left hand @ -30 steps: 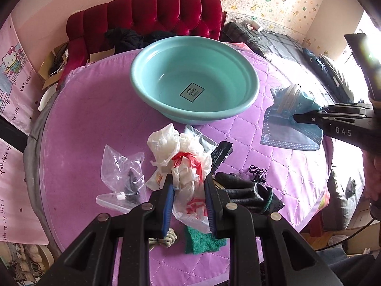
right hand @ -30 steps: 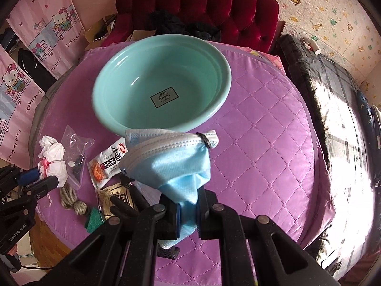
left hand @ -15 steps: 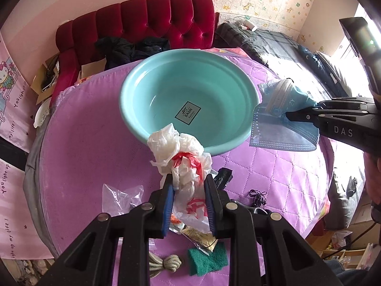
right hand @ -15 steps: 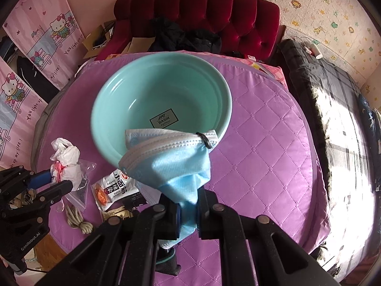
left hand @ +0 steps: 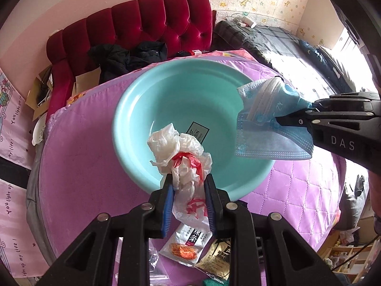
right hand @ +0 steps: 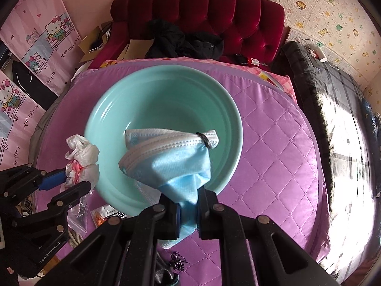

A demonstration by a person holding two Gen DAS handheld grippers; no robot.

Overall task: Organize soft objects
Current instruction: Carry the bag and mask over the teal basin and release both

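Left wrist view: we carry both soft things over the basin.
Since a second ago, the crumpled plastic bag (left hand: 183, 164) in our left gripper (left hand: 188, 186) fingers and the face mask (right hand: 171, 164) pinched by our right gripper (right hand: 188, 205) have moved from above the table (left hand: 78, 157) to over the teal basin (left hand: 142, 95), ready for dropping.

This is a room in a home. A soft red sofa (right hand: 197, 16) sits at 12 o'clock with dark clothes (right hand: 183, 40) on it. Pink cartoon cat posters (right hand: 35, 43) hang at 10 o'clock, animal wallpaper (right hand: 333, 19) at 2 o'clock.
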